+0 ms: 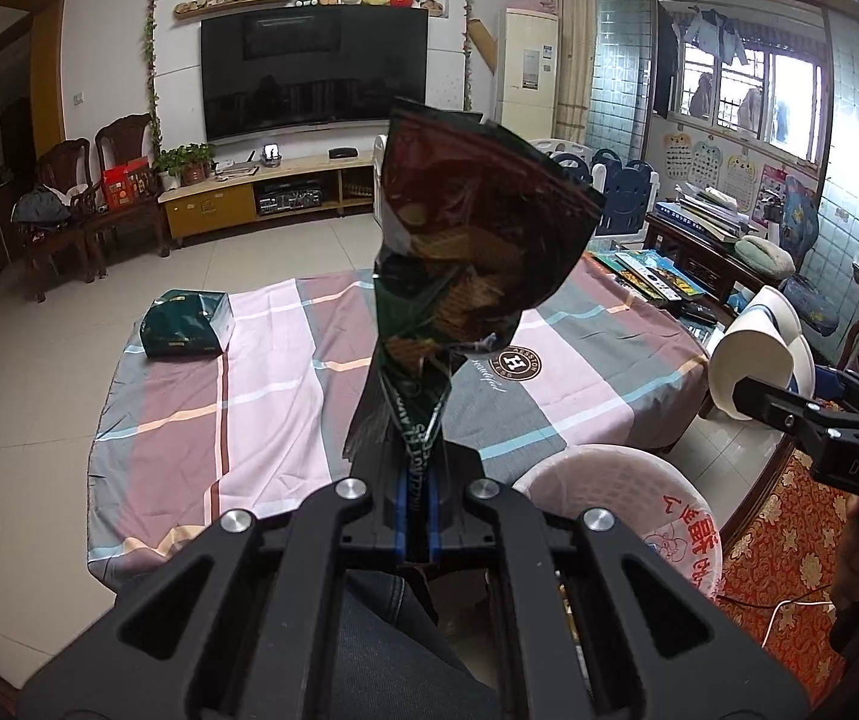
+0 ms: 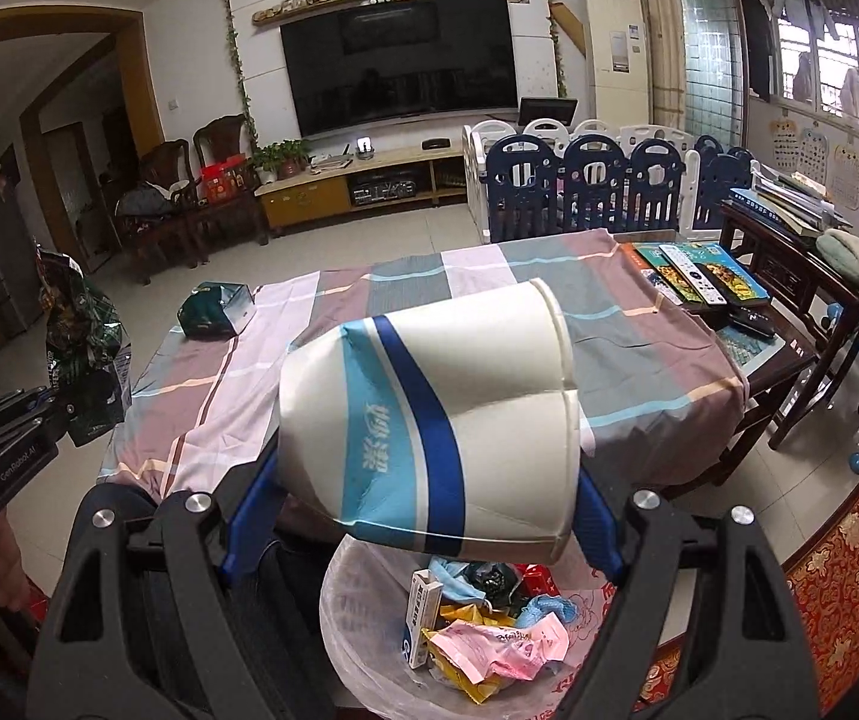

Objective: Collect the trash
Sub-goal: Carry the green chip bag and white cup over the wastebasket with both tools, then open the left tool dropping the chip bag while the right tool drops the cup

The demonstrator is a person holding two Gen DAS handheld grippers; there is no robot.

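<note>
My left gripper point(image 1: 417, 480) is shut on a dark green crumpled snack bag point(image 1: 465, 240) and holds it upright above the table's near edge; it also shows in the right wrist view point(image 2: 84, 348). My right gripper point(image 2: 429, 504) is shut on a squashed white paper cup with blue stripes point(image 2: 447, 414), held directly above the lined trash bin point(image 2: 369, 660), which holds several wrappers. The cup point(image 1: 753, 354) and bin point(image 1: 621, 480) show at the right of the left wrist view. A second dark green bag point(image 1: 186, 324) lies on the table's far left point(image 2: 216, 309).
The table wears a plaid cloth point(image 1: 285, 396). Books and remotes point(image 2: 699, 276) lie at its right end. A blue and white play fence point(image 2: 597, 186), wooden chairs point(image 1: 99, 204) and a TV stand point(image 1: 261, 192) stand behind. A red patterned rug point(image 2: 849, 570) lies at right.
</note>
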